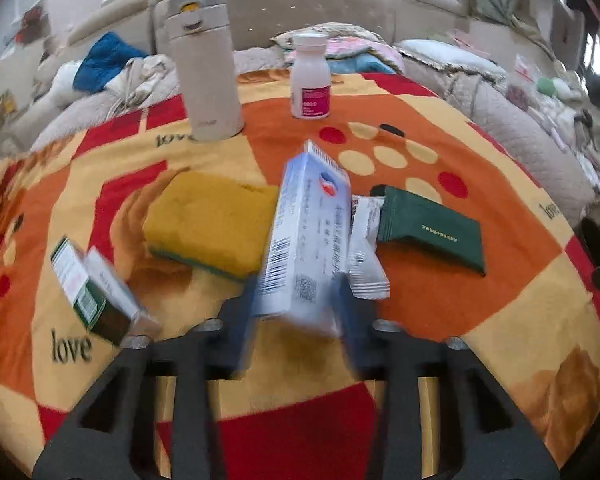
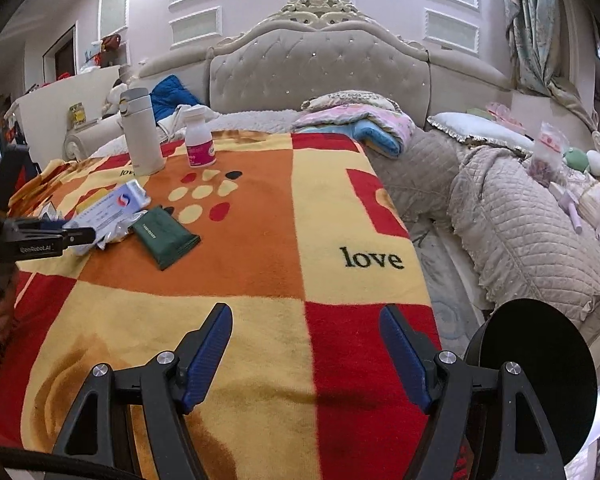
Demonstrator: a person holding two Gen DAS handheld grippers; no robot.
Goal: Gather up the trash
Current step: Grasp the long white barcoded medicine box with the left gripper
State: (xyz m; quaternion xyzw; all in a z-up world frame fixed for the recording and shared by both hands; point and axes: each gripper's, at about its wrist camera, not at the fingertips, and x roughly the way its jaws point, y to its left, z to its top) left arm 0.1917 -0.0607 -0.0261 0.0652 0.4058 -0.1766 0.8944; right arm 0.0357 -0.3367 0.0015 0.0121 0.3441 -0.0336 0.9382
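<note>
My left gripper point(image 1: 296, 300) is shut on a white and blue medicine box point(image 1: 308, 236), tilted and lifted above the blanket; the box also shows in the right wrist view point(image 2: 108, 208), with the left gripper point(image 2: 76, 236) at the far left. A silver wrapper point(image 1: 366, 248) and a dark green pouch point(image 1: 432, 228) lie just right of the box. A small green and white box point(image 1: 92, 292) lies at the left. My right gripper point(image 2: 306, 354) is open and empty above the blanket's near part.
A yellow sponge point(image 1: 212, 224), a beige thermos point(image 1: 204, 68) and a white pill bottle point(image 1: 310, 76) stand on the patterned blanket point(image 2: 260, 264). A black round bin point(image 2: 536, 384) sits at lower right, off the blanket. Bedding and pillows lie behind and to the right.
</note>
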